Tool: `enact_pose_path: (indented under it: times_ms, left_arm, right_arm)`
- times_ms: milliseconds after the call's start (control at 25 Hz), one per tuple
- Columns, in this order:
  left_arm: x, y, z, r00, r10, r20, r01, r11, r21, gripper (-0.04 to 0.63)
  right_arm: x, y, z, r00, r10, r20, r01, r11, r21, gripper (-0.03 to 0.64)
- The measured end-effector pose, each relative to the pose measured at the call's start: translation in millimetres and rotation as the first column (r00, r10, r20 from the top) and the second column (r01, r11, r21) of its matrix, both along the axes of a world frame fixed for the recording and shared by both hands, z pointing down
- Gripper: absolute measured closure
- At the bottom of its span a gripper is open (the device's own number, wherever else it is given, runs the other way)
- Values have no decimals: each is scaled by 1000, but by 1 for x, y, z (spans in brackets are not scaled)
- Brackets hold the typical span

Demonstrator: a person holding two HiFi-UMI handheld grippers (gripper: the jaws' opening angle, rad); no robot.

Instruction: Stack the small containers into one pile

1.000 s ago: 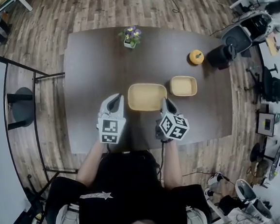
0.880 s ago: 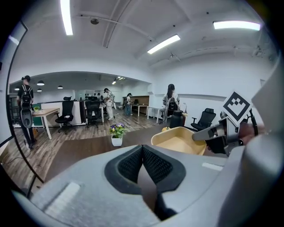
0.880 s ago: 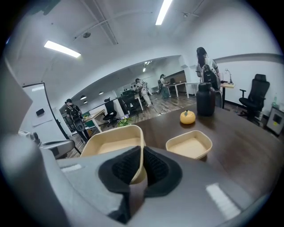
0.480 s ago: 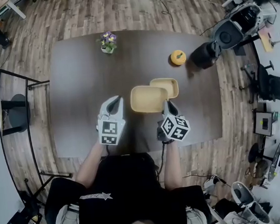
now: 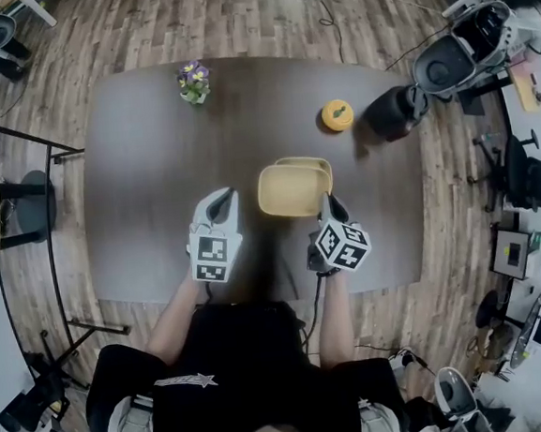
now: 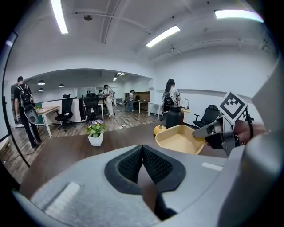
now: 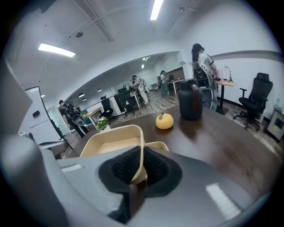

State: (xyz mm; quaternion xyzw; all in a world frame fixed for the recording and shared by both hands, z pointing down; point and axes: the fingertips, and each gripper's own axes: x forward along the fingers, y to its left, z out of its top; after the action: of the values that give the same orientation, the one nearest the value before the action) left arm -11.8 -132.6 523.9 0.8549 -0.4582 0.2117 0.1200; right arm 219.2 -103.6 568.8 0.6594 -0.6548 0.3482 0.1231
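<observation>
My right gripper [image 5: 327,205] [image 7: 141,166] is shut on the near right rim of the larger yellow container [image 5: 290,191] [image 7: 113,139]. That container covers most of the smaller yellow container [image 5: 310,164] [image 7: 156,146], whose far rim alone shows; whether the two touch I cannot tell. My left gripper [image 5: 218,205] [image 6: 143,159] is shut with nothing between its jaws, to the left of both containers. In the left gripper view the larger container [image 6: 179,138] shows at the right with the right gripper [image 6: 220,131] on its rim.
The dark table [image 5: 145,174] holds a potted flower [image 5: 192,80] [image 6: 95,133] at the back left, an orange round jar [image 5: 337,115] [image 7: 164,121] and a black jar [image 5: 389,111] [image 7: 191,99] at the back right. Office chairs stand to the right.
The right gripper has carried the larger container to the right, from beside the smaller one to over it. The left gripper has stayed where it was.
</observation>
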Motion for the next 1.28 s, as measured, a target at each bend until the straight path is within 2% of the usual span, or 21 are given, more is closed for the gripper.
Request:
enact_pose_path:
  times_ms: [560, 840, 1280]
  left_arm:
    - [29, -19, 31, 999, -22, 48, 25, 998, -65, 584]
    - [33, -21, 46, 998, -29, 55, 34, 995, -95, 584]
    - [28, -22, 50, 997, -45, 65, 51, 993, -107, 584]
  right_arm:
    - [42, -27, 49, 1000, -10, 12, 11, 997, -77, 597]
    - [41, -32, 74, 999, -33, 11, 34, 992, -124, 597]
    - [38, -34, 88, 999, -35, -1, 35, 989, -146, 595]
